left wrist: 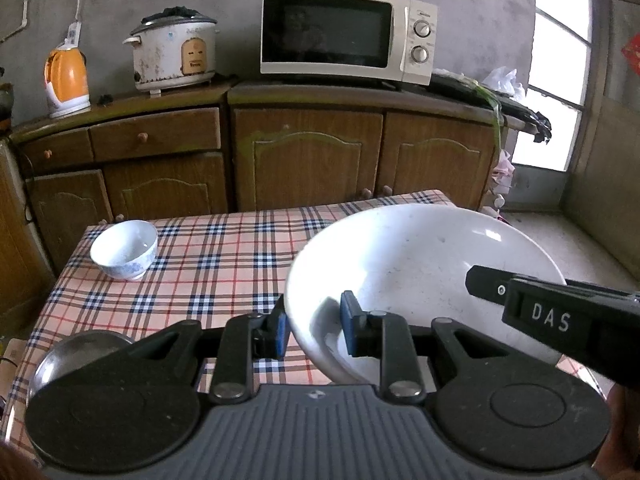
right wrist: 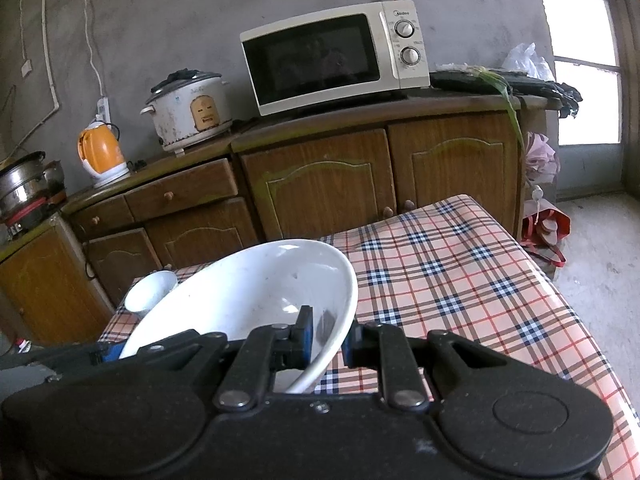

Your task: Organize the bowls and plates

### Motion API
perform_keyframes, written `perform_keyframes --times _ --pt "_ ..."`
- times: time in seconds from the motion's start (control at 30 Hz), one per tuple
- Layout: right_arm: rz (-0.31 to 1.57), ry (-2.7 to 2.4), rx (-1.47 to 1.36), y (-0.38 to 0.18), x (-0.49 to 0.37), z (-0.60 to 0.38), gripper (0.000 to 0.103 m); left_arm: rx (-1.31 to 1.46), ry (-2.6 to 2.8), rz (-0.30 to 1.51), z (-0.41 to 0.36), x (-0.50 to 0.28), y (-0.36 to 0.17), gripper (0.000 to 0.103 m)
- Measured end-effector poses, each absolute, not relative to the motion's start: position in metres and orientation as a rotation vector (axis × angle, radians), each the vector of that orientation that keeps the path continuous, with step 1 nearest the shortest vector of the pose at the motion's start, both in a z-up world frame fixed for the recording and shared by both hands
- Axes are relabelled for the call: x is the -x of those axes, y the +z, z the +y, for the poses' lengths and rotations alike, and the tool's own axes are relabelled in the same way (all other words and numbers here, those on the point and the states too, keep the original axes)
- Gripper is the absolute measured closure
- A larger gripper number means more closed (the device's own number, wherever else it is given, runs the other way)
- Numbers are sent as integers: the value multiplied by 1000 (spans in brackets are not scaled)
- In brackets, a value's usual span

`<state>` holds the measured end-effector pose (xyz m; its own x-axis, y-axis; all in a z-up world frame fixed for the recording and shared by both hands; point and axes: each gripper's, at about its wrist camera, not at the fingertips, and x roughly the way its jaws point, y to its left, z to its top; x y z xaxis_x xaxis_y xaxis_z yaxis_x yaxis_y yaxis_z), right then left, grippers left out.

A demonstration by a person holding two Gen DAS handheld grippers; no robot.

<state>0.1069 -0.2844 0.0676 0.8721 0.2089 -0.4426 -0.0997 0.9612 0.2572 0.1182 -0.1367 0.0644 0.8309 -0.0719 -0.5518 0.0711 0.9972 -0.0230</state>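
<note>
A large, shallow white ceramic plate is held tilted above a tabletop covered in a pink, navy and red plaid oilcloth, gripped from both sides at once. The left gripper is clamped on the plate's near left rim, one blue pad outside the rim and the other pressing its inner face. The right gripper is clamped on the opposite rim in the same way, its blue pads pinching the white edge; seen from the left wrist, its black finger marked "DAS" reaches across the plate's right side. The plate hangs over the middle of the tabletop, toward the near edge.

A small white porcelain bowl with a blue pattern stands upright near the far left corner of the tabletop, well apart from the plate. A round stainless-steel dish lies by the near left edge, partly hidden behind the left gripper's body.

Behind the tabletop runs a brown wooden cabinet bearing a cream microwave oven, a worn white rice cooker and an orange-and-white electric kettle, against a bare grey wall. Daylight enters through a window at right.
</note>
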Motion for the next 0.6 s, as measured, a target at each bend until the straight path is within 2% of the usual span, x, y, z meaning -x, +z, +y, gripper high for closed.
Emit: perform_keyframes --times 0.6 --pt "495 158 -243 58 -99 -287 83 2 -88 594 -139 -111 57 77"
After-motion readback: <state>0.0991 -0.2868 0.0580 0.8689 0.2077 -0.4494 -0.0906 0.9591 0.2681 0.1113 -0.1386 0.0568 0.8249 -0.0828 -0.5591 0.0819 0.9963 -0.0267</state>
